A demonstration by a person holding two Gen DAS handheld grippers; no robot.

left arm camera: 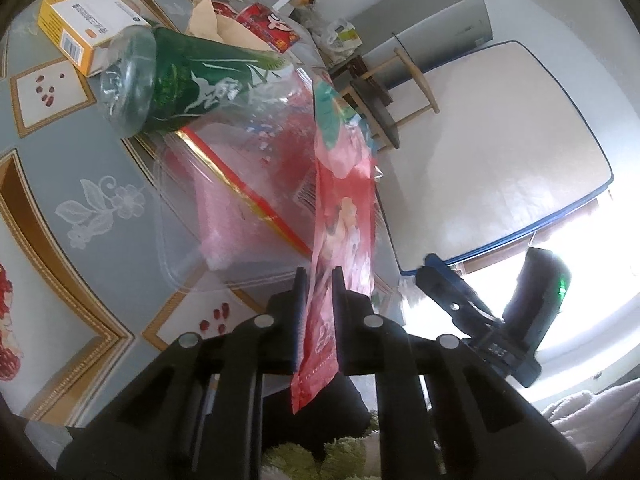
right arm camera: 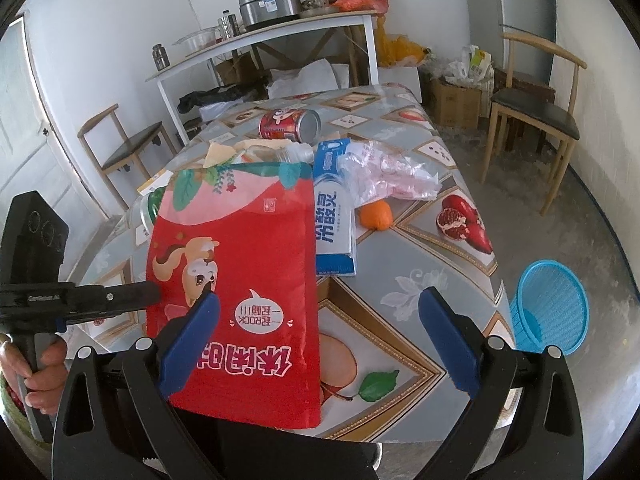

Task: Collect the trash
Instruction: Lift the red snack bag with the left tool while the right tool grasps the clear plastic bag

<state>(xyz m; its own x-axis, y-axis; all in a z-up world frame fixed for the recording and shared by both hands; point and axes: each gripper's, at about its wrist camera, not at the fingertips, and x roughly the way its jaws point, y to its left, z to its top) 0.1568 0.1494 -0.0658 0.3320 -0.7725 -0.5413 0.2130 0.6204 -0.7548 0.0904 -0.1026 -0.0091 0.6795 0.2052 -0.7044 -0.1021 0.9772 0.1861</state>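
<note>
While the left gripper (left arm camera: pixel 319 280) jaws clench the red snack bag (right arm camera: pixel 240 280), right gripper (right arm camera: pixel 320 316) gapes, partly hidden.

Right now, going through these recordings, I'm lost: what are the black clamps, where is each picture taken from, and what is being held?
No robot here: a person carries two handheld grippers, each with a camera looking along its fingers. The left camera shows the left gripper pinching the edge of a red snack bag. The right camera shows the right gripper open, holding nothing, with that bag in front of it. On the patterned table lie a red can, a blue-and-white carton, crumpled plastic and an orange. A blue basket stands on the floor.
</note>
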